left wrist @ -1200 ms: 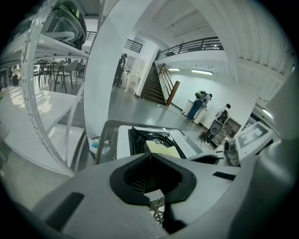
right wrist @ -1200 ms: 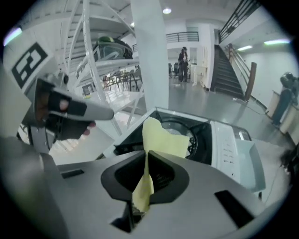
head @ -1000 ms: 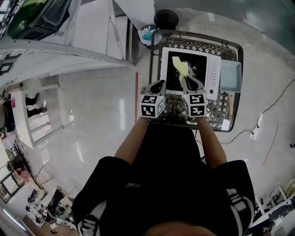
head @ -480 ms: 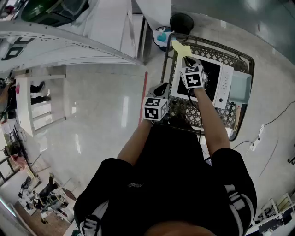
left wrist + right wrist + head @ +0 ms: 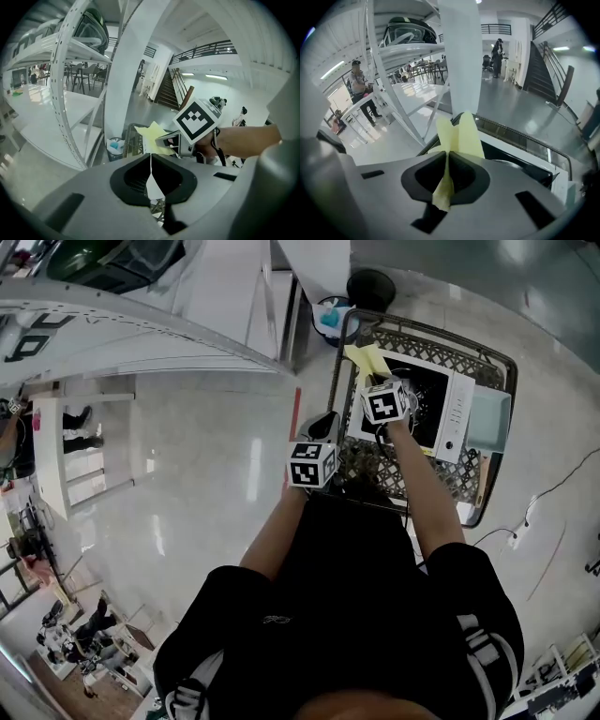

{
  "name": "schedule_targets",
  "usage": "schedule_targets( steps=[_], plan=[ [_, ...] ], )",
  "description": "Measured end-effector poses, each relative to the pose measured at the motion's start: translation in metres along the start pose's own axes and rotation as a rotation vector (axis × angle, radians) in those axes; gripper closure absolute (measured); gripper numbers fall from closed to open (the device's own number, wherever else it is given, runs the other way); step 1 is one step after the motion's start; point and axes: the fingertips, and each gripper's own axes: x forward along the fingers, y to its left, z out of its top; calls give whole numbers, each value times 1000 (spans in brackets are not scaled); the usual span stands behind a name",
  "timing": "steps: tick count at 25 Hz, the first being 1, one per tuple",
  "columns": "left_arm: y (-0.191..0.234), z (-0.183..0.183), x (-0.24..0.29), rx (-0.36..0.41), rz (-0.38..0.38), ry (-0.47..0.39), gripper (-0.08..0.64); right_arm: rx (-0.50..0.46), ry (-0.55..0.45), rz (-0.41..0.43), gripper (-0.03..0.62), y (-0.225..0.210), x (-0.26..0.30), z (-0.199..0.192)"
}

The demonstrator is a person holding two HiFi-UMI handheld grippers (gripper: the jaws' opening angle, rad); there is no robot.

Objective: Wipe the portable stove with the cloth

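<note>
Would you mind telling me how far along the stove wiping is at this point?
Done: the right gripper is shut on the yellow cloth. In hand: the cloth is at the far left corner of the portable stove; contact is unclear. To do: the sweep across its top. The left gripper is shut and empty.

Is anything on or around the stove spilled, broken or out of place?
Nothing looks spilled or broken. One unusual thing: the stove sits in a wire cart, not on a table. The right gripper pinches the yellow cloth at the stove's far left corner.
</note>
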Motion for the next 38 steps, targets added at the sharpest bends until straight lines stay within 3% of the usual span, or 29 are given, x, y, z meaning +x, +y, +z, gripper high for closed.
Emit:
schedule_targets(
  steps=[7,15,23,27,34,38],
  plan=[
    [-5,-4,-3,13,3,8,538,-9,20,60,571,19,-12,-21],
    [-6,-7,-8,18,29,1,538,-142,68,147,571,53,-23,-39],
    [-4,-18,-20,-2,69,-2,538,-227,89,175,571,81,-35,-59],
    [-5,-25,-29,-11,94,-11,538,-239,50,174,571,87,-41,-63],
    [-9,-38,-52,-43,149,-37,538,-188,24,273,571,104,-51,-78],
    [-8,-52,-66,-54,174,-31,538,-204,7,301,571,116,-59,-83]
  ],
)
